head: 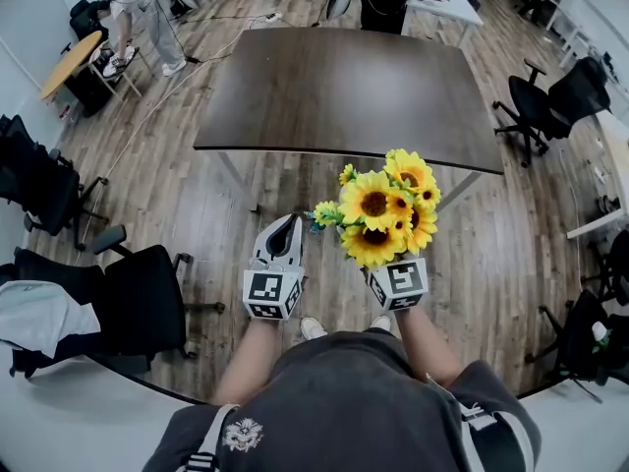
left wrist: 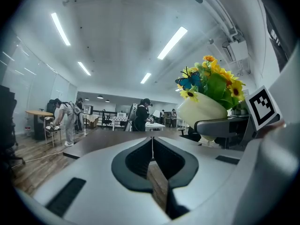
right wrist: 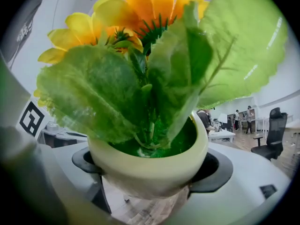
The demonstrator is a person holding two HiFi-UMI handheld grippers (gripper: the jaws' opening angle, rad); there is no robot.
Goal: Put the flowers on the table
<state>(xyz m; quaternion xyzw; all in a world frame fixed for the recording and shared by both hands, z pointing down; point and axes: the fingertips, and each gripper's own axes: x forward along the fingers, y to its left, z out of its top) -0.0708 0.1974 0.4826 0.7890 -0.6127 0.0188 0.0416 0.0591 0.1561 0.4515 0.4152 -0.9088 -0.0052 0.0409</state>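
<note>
Quick status check: you're only partway through this one. The flowers (head: 381,209), a bunch of yellow sunflowers in a little cream pot (right wrist: 150,168), are up in the air in front of you, not on anything. Your right gripper (head: 393,273) has them. In the right gripper view the two dark pads sit on either side of the pot's round belly and hug it, with the leaves filling most of that view.

Your left gripper (head: 283,234) isn't doing anything. Its jaws are pressed together with nothing between them, and it hangs just to the left of the flowers.

The table (head: 344,87) is the big dark one further out, and its top looks bare. Its near edge is a bit beyond the flowers, with wooden floor (head: 197,214) showing between you and it. So the pick-up is done, and the carry and the set-down are what's left.

My guess at the rest: bring the pot out over the tabletop, lower it until the base sits flat, then open up. The pot looks round and smooth, so I'd keep it upright on the way. There's a black office chair (head: 138,303) off to your near left, but it's well clear of the route.
</note>
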